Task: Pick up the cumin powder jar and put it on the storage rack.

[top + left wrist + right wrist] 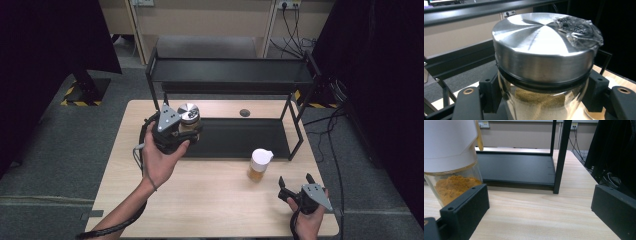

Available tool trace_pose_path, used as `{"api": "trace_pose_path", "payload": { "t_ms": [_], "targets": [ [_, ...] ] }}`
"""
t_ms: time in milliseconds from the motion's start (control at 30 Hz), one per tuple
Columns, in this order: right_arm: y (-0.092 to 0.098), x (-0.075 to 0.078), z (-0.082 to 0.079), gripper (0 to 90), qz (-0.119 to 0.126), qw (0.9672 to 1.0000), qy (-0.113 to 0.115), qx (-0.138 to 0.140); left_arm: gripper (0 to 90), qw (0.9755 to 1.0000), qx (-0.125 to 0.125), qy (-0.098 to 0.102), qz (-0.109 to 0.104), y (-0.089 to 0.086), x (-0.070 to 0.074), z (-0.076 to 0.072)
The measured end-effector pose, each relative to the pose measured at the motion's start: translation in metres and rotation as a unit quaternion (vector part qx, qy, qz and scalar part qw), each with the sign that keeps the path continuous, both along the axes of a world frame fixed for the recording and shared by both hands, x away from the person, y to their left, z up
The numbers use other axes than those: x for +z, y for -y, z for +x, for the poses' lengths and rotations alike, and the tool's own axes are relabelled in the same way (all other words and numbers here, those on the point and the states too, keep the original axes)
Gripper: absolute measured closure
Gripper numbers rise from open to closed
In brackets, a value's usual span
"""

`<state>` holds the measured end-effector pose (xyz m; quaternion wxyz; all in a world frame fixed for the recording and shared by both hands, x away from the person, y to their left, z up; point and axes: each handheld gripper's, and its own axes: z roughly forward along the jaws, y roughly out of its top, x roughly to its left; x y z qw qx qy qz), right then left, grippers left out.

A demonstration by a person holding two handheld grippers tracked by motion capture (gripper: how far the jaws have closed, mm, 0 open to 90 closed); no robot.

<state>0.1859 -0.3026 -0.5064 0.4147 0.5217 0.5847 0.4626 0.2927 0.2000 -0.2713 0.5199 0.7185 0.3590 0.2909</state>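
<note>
Left gripper (186, 131): we log its jaws clamped on the glass jar (544, 75) with steel lid, held above the black shelf's (240, 137) lower tray. Right gripper (296, 185): jaws apart, empty, near the white-capped spice jar (259, 165) on the table (210, 195).

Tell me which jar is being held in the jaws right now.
The metal-lidded jar, clamped in the left gripper by the rack. The white-capped jar stands free on the table.

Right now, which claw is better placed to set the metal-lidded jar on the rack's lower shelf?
Left. The left claw already grips the metal-lidded jar at the lower shelf. The right claw is open near the table's front edge, holding nothing.
</note>
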Motion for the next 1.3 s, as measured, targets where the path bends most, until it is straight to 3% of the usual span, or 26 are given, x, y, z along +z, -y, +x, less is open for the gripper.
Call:
{"api": "trace_pose_path", "payload": {
  "t_ms": [600, 1300],
  "targets": [
    [-0.001, 0.000, 0.000, 1.6, -0.002, 1.0000, -0.001, 0.004, 30.4, 0.9998, 0.014, 0.012, -0.005, 0.008, 0.041, 0.014],
    [0.000, 0.001, 0.001, 1.5, -0.003, 1.0000, -0.003, 0.008, 30.4, 0.9990, 0.041, 0.018, -0.009, 0.008, 0.083, 0.043]
  ]
}}
